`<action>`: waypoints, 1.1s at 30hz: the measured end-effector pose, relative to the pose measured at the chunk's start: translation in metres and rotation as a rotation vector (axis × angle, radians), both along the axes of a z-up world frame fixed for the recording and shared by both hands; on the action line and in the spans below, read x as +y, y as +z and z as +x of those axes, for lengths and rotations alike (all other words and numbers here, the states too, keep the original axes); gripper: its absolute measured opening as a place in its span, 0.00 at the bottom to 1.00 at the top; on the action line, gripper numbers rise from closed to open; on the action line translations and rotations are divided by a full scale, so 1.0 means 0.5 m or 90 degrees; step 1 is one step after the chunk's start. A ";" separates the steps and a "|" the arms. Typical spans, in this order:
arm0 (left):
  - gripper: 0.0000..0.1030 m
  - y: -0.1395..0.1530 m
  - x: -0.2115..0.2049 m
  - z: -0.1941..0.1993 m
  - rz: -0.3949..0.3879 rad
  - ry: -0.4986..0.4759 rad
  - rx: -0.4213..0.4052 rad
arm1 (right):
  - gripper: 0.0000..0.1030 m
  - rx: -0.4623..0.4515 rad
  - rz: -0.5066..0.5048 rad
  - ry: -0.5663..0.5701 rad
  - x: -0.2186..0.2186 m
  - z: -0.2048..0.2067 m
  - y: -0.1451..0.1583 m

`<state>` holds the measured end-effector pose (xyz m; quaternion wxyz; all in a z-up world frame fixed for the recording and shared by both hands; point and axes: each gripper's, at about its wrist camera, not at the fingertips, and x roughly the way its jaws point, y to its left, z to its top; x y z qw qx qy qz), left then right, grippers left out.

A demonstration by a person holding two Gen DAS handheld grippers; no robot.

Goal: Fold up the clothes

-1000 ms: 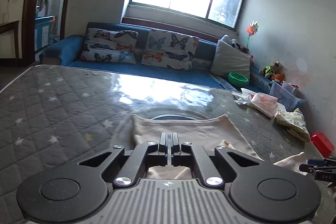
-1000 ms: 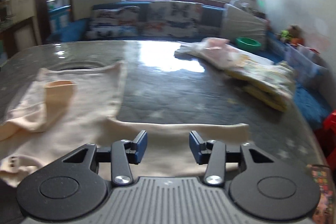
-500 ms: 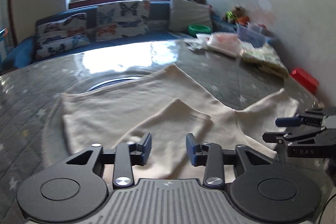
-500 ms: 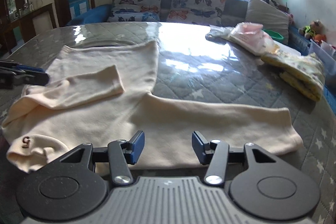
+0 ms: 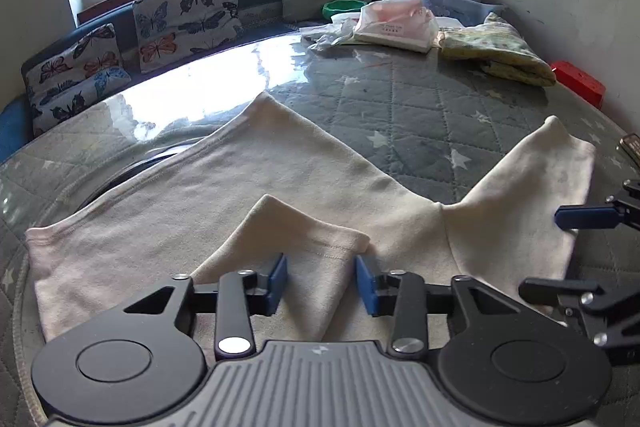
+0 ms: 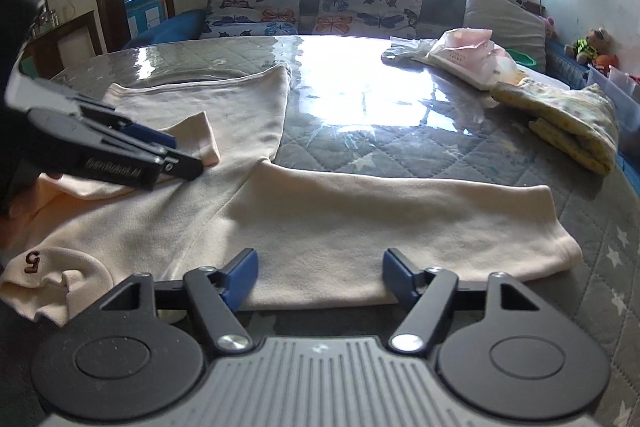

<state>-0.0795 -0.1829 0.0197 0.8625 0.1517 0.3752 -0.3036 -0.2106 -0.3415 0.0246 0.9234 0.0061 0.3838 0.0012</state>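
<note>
While the cream sweater (image 6: 256,131) lies flat on the quilted table (image 6: 400,147), one sleeve (image 5: 288,247) folded over its body, the left gripper (image 5: 322,281) hovers wide open above that sleeve, and the right gripper (image 6: 320,277) stands wide open at the other sleeve (image 6: 400,219).

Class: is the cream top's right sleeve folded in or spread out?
Spread out. The right sleeve lies flat and straight on the table, away from the body; the left sleeve is folded in.
</note>
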 end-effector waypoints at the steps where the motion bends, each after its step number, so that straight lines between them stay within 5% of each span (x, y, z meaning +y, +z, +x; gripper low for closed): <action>1: 0.26 -0.001 0.001 -0.001 -0.001 -0.001 -0.007 | 0.76 -0.002 0.000 0.001 0.002 0.000 -0.001; 2: 0.15 -0.001 0.004 -0.003 -0.006 -0.004 -0.011 | 0.78 -0.004 0.000 0.002 0.003 0.000 -0.003; 5: 0.04 0.010 0.032 0.001 -0.047 0.018 0.001 | 0.84 -0.009 -0.002 -0.001 0.004 0.001 -0.008; 11: 0.03 0.091 0.146 0.002 -0.142 0.108 -0.037 | 1.00 -0.019 -0.006 -0.012 0.001 -0.001 -0.020; 19: 0.03 0.203 0.385 -0.063 -0.236 0.256 -0.125 | 1.00 -0.043 -0.008 -0.013 0.001 -0.010 -0.028; 27: 0.03 0.210 0.610 -0.176 -0.249 0.412 -0.167 | 1.00 -0.049 -0.010 -0.012 0.001 -0.012 -0.028; 33: 0.03 0.134 0.714 -0.195 -0.207 0.503 -0.126 | 1.00 -0.042 -0.016 -0.009 0.004 -0.009 -0.023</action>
